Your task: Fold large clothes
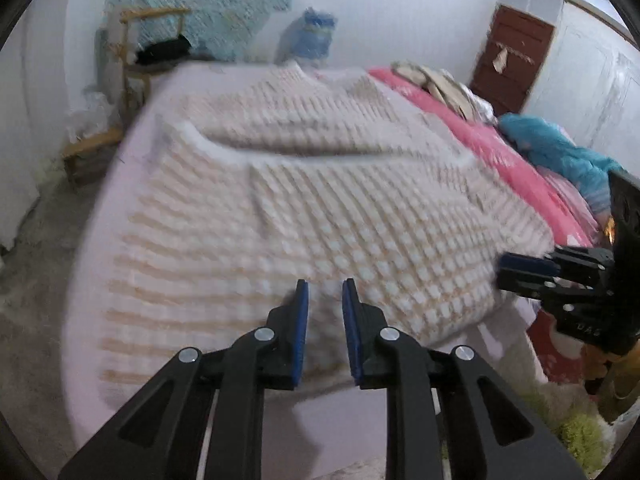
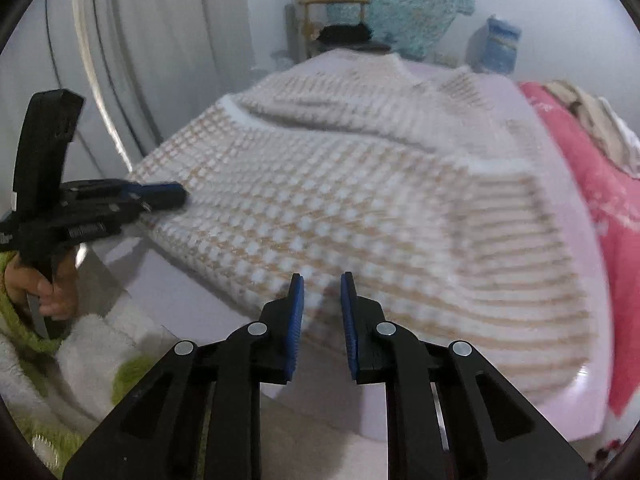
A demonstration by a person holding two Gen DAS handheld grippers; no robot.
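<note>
Sweater, a large cream-and-tan checked knit (image 1: 320, 216), fills the middle of both frames, spread on the pale lilac bed sheet (image 1: 92, 320) with its sleeves already folded across the chest. I judge I am at the hem, about to lift it and fold it up toward the collar; that calls for both pinches at matching hem corners. My left gripper (image 1: 325, 292), bottom centre of its own view, stands narrowly parted over the hem, holding nothing. My right gripper (image 2: 322, 286) is likewise narrow and empty, hovering at the knit's near edge.
</note>
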